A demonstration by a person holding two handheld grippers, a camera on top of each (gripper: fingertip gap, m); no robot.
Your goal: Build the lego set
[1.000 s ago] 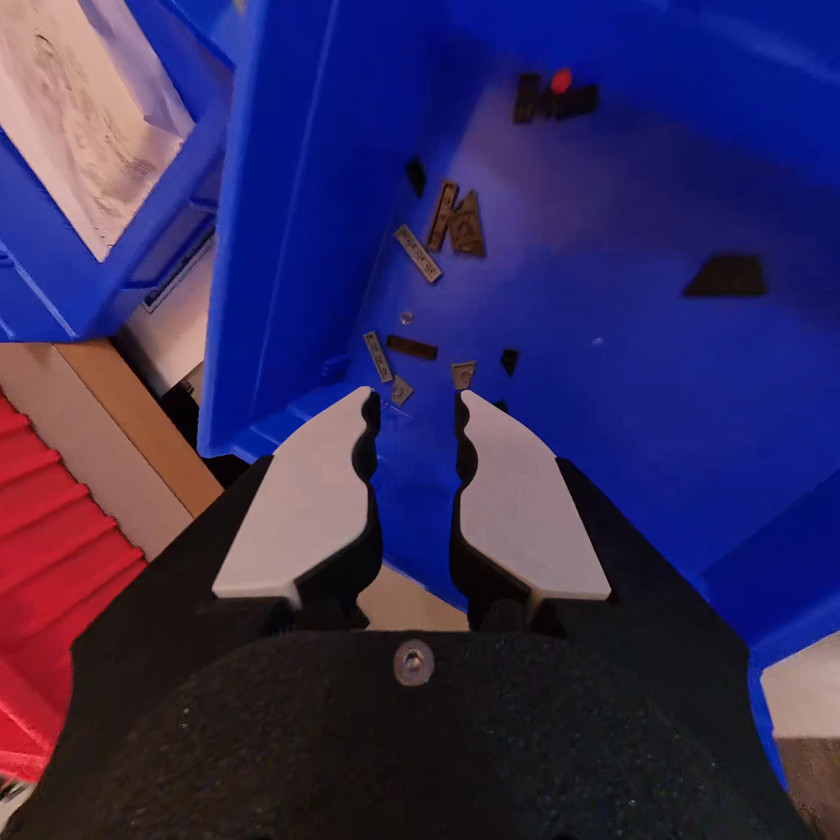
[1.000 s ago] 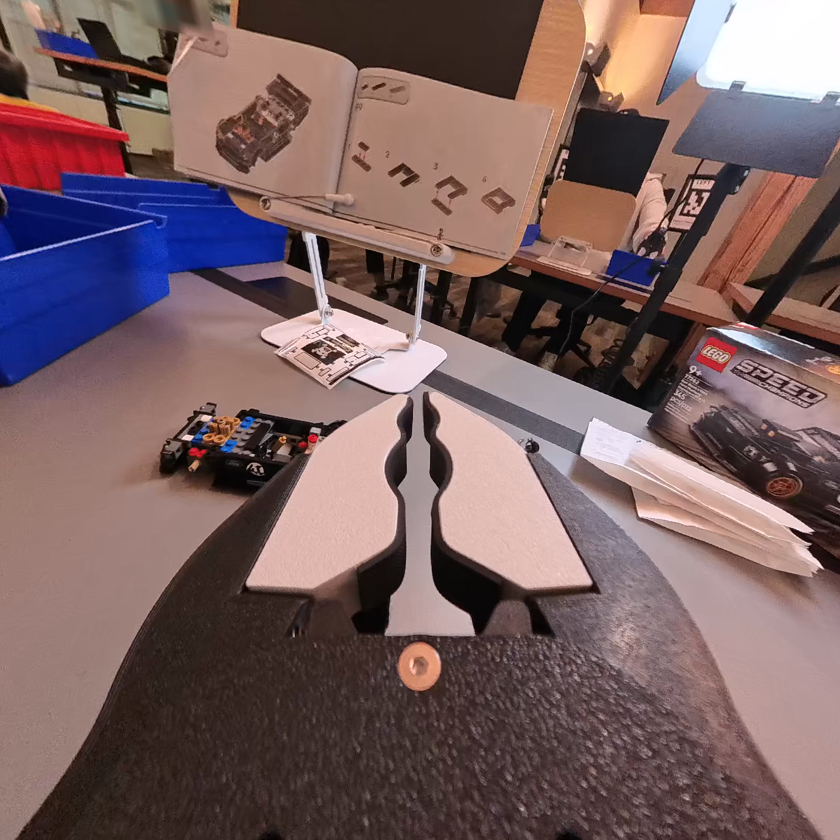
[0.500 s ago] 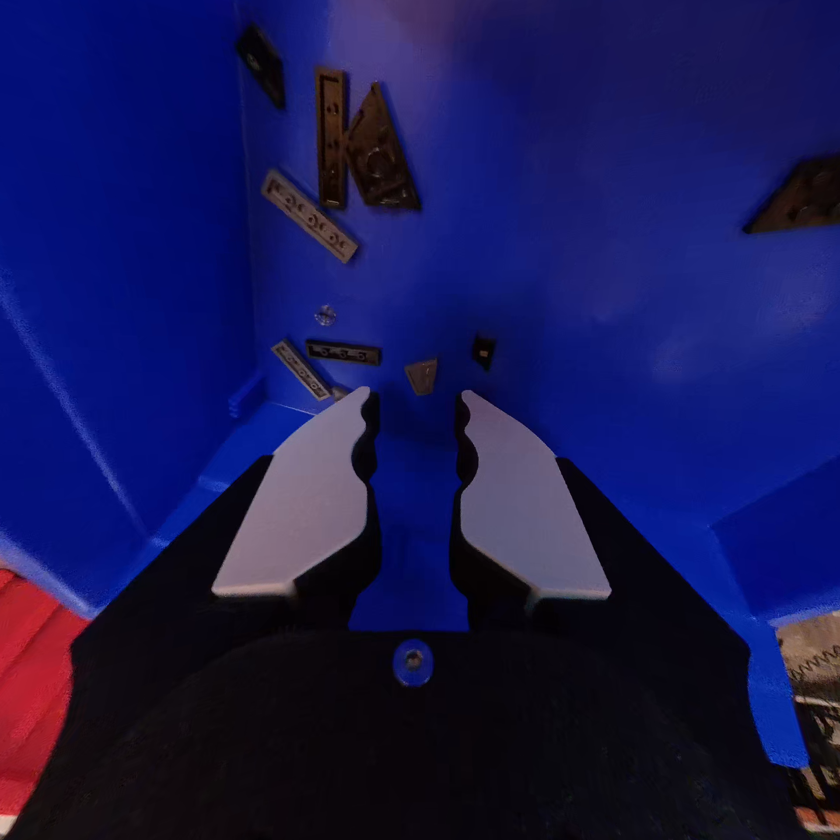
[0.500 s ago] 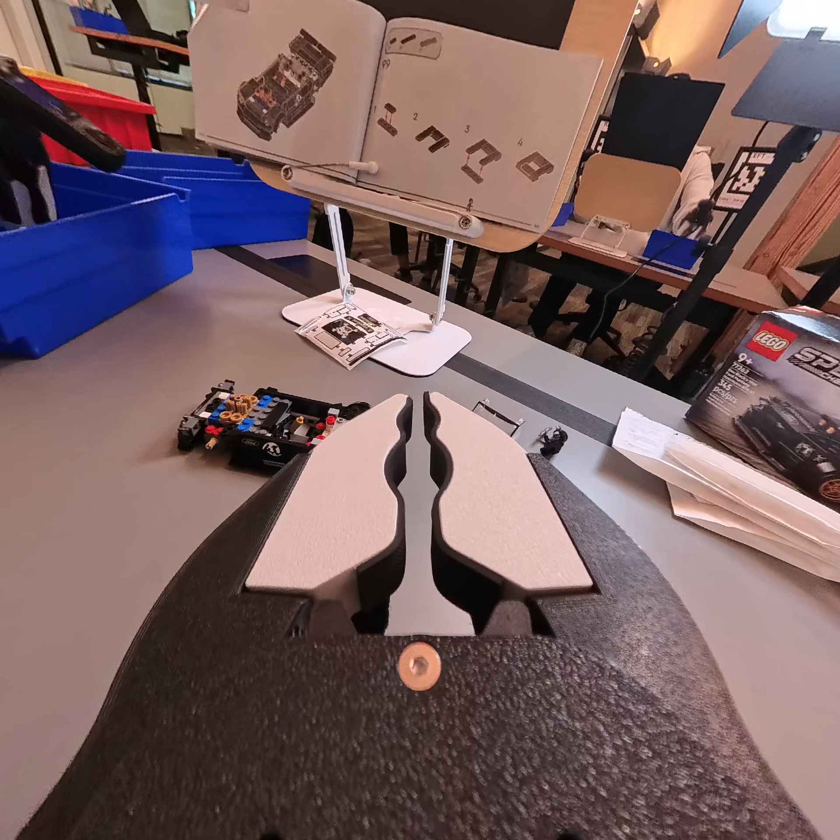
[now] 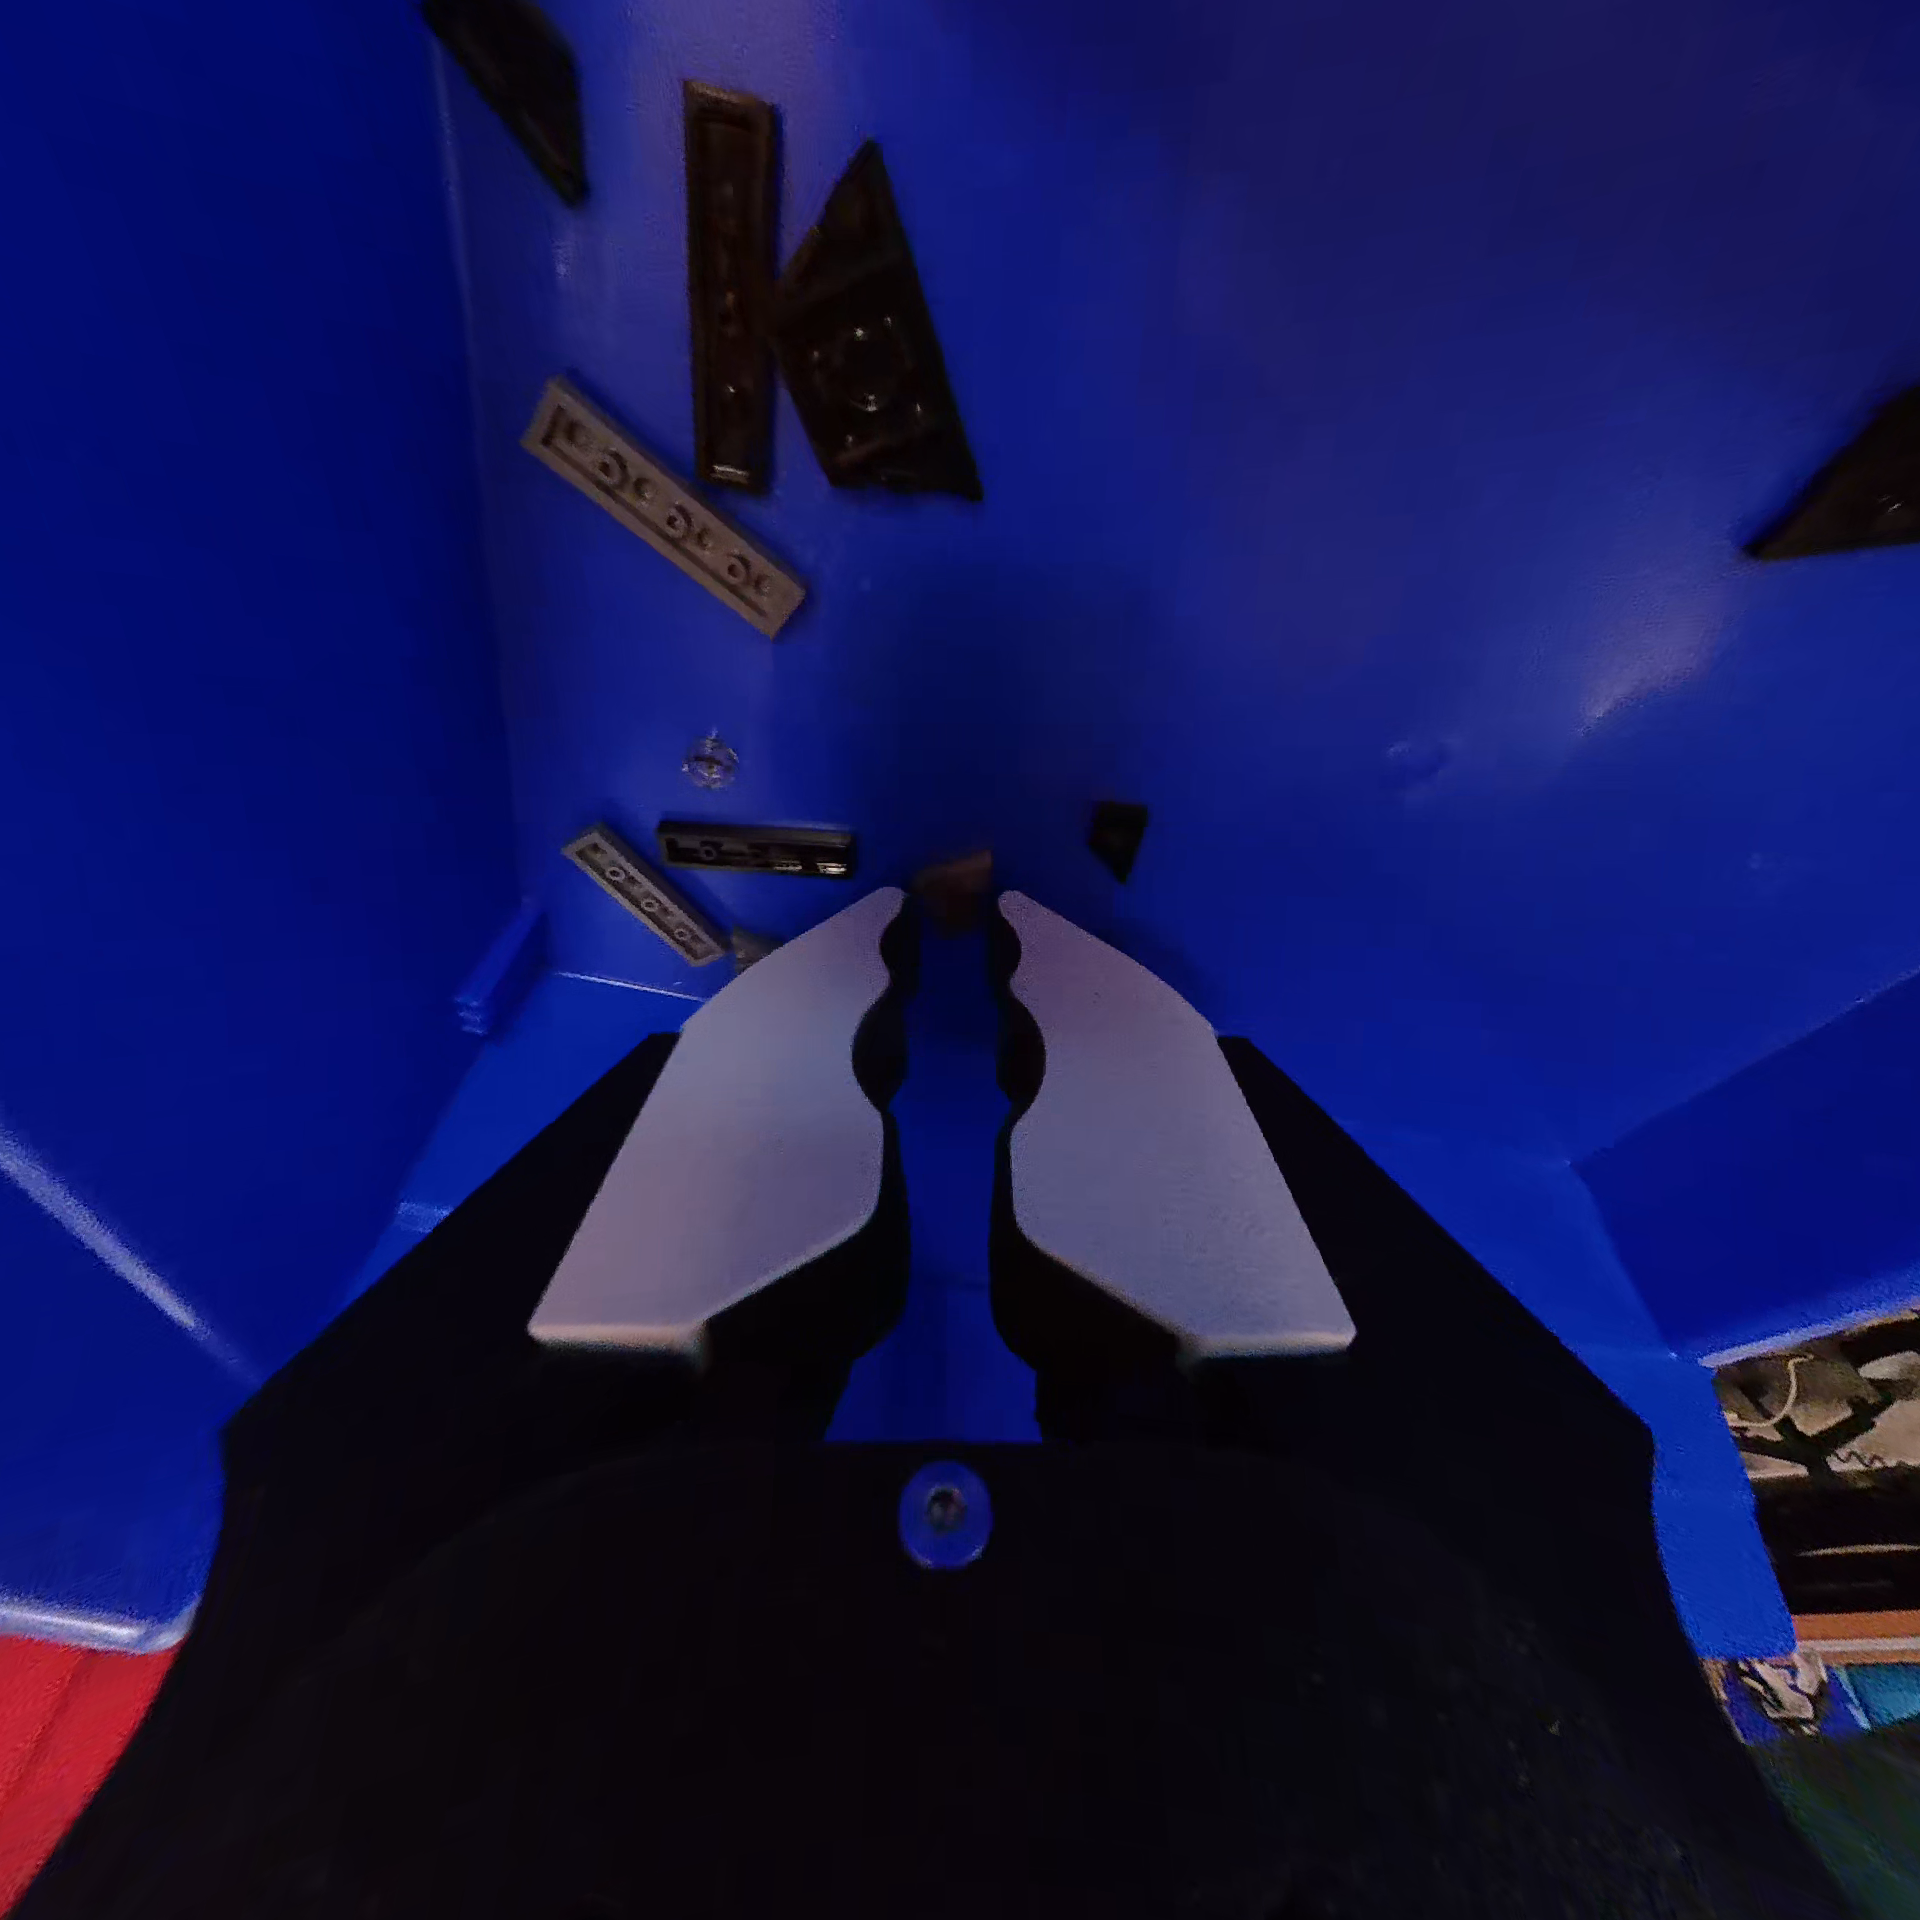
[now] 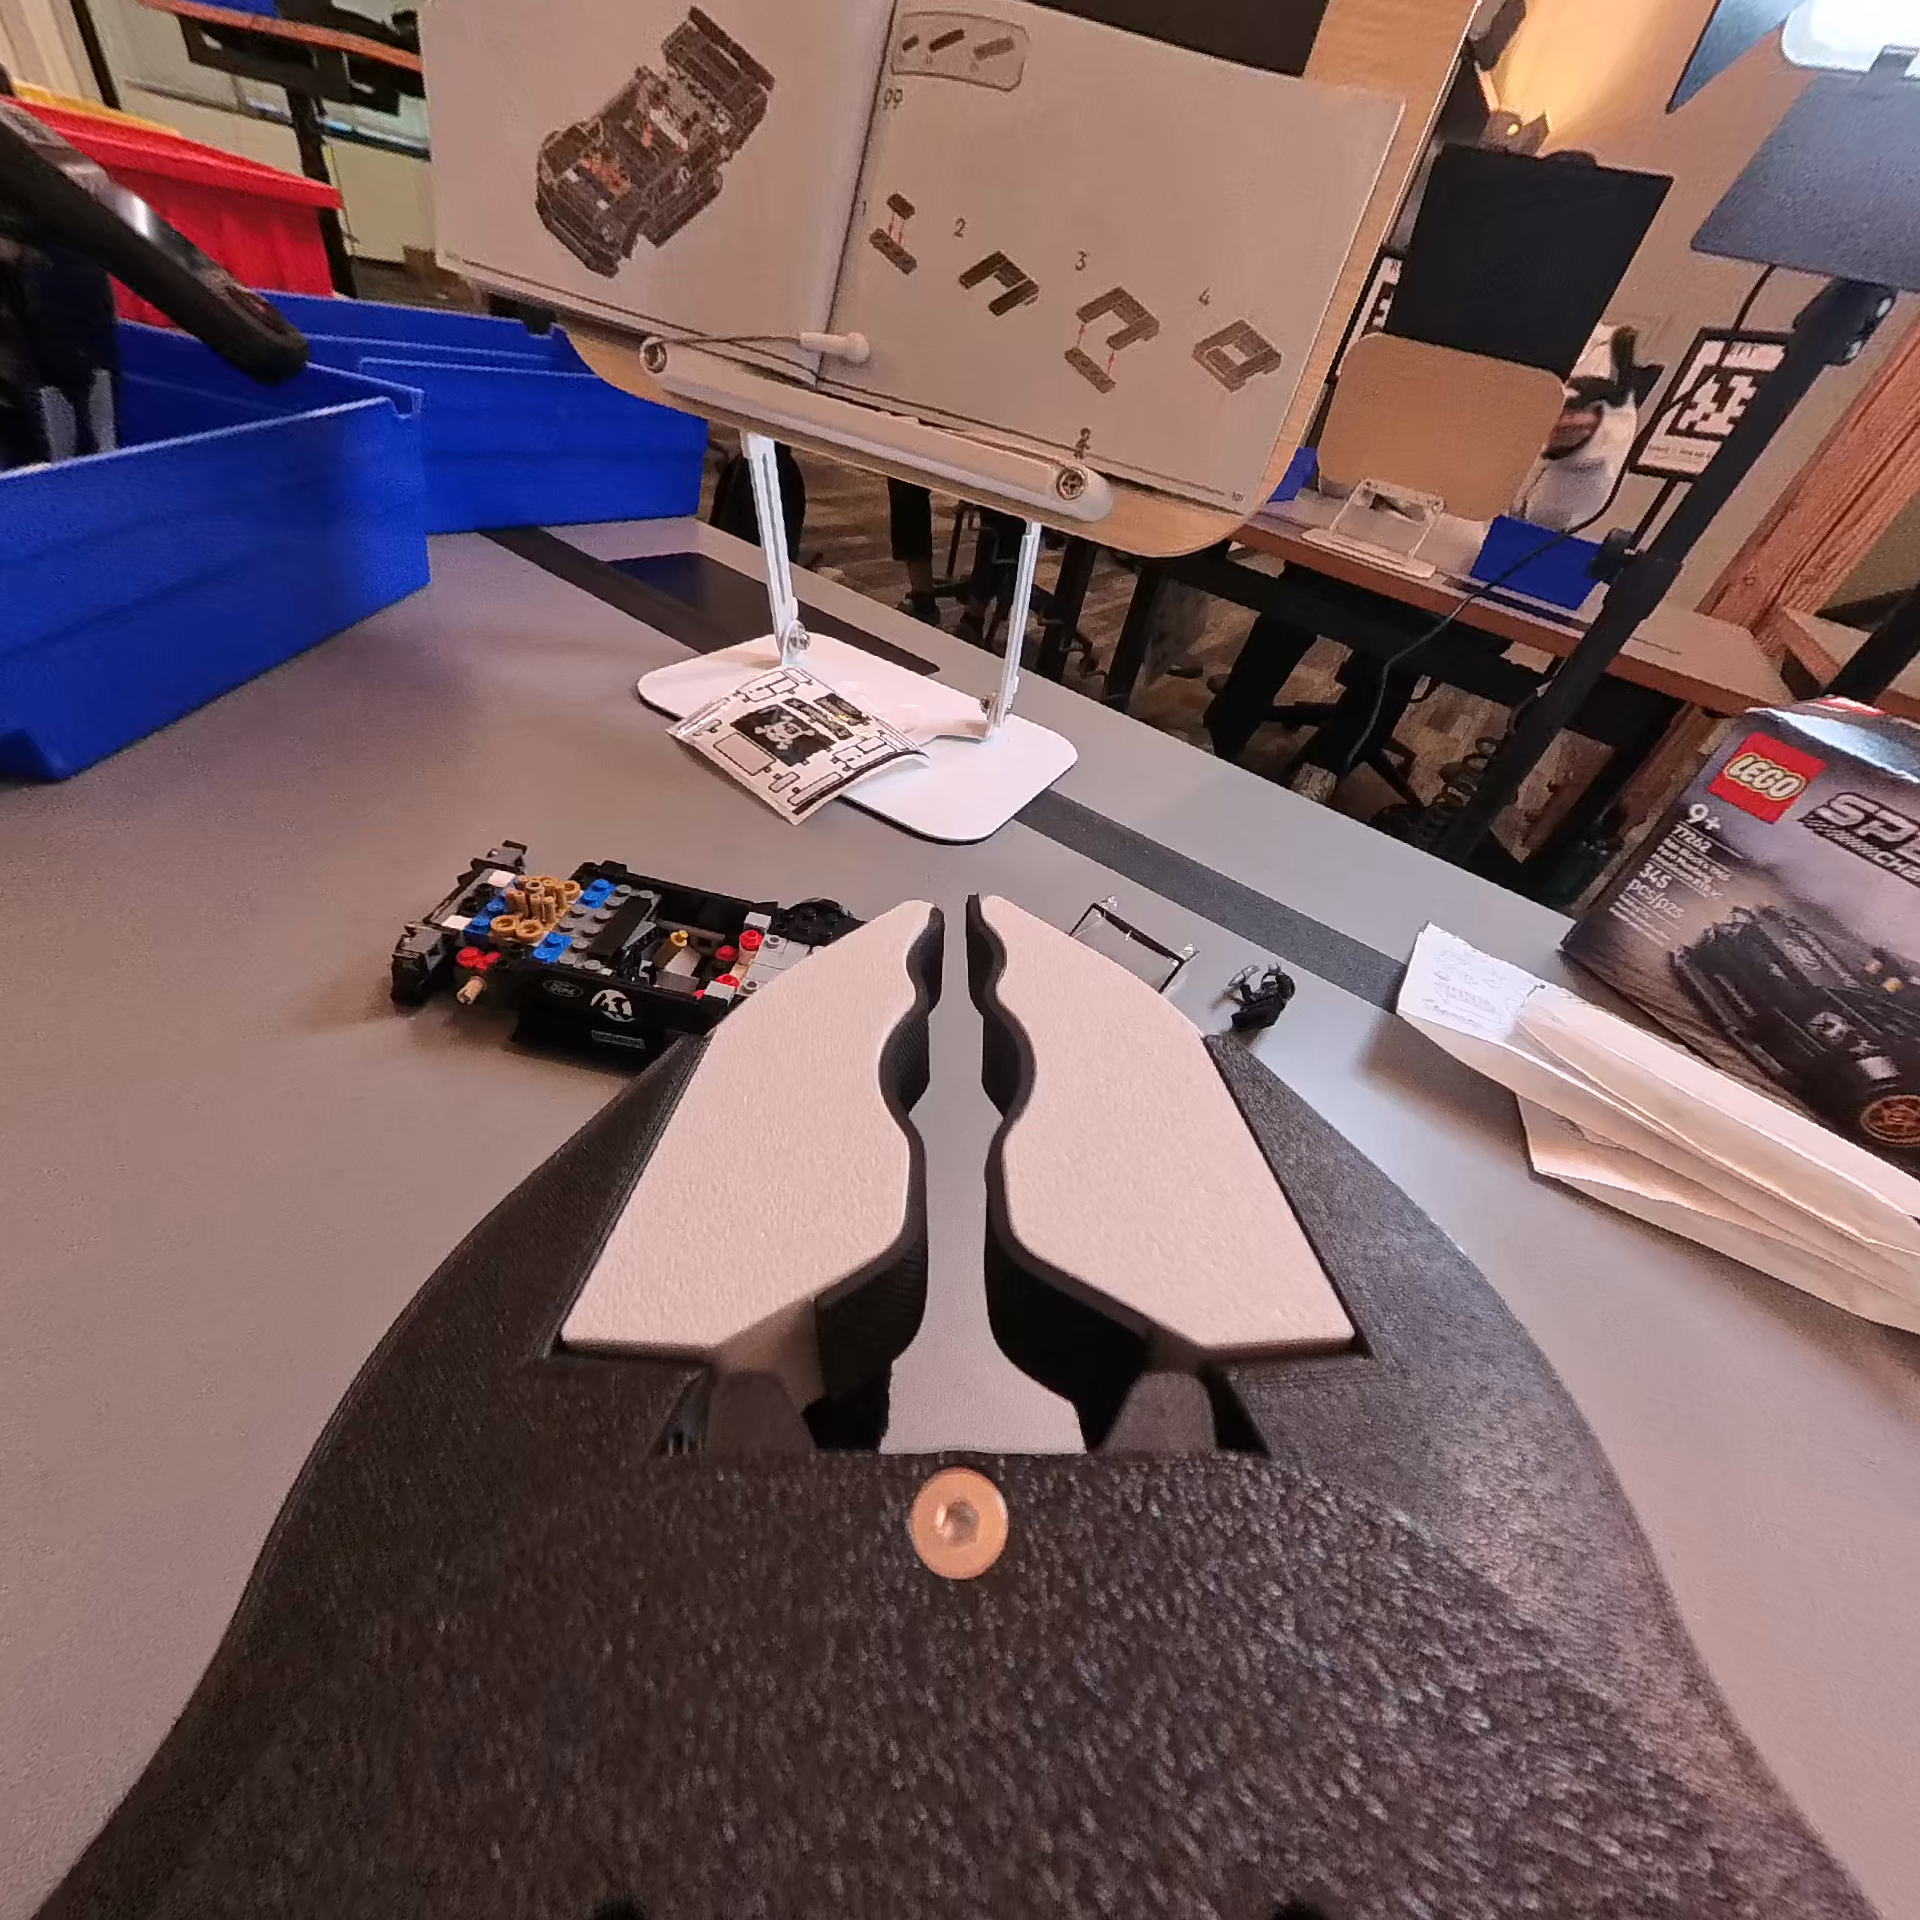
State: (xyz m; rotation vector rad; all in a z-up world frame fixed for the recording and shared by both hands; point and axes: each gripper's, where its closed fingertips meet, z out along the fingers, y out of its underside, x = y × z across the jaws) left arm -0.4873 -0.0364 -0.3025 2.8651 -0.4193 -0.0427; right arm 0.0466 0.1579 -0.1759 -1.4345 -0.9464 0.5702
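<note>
My left gripper (image 5: 952, 896) is deep inside a blue bin (image 5: 1351, 520). Its tips have closed in on a small grey-brown Lego piece (image 5: 951, 878) on the bin floor and seem to pinch it. Around it lie grey plates (image 5: 665, 509), black plates (image 5: 758, 847) and black wedges (image 5: 873, 343). My right gripper (image 6: 956, 909) is shut and empty, held above the grey table (image 6: 260, 1195). The partly built black car (image 6: 613, 956) lies just left of and beyond its tips.
An open instruction booklet (image 6: 883, 208) stands on a white stand with a sticker sheet (image 6: 790, 738) at its foot. Blue bins (image 6: 208, 540) stand at the left. The Lego box (image 6: 1766, 935) and paper bags (image 6: 1662, 1122) lie at the right. A clear part (image 6: 1132, 940) and a small black part (image 6: 1262, 992) lie past the tips. The tips of one gripper are about 60 cm away from the tips of the other. My right gripper is the nearer one to the partly built black car (image 6: 613, 956): about 15 cm, against 45 cm.
My left gripper went deeper into the bin and its jaws narrowed around the small grey-brown piece. My right gripper drew back and tilted slightly, staying shut.
</note>
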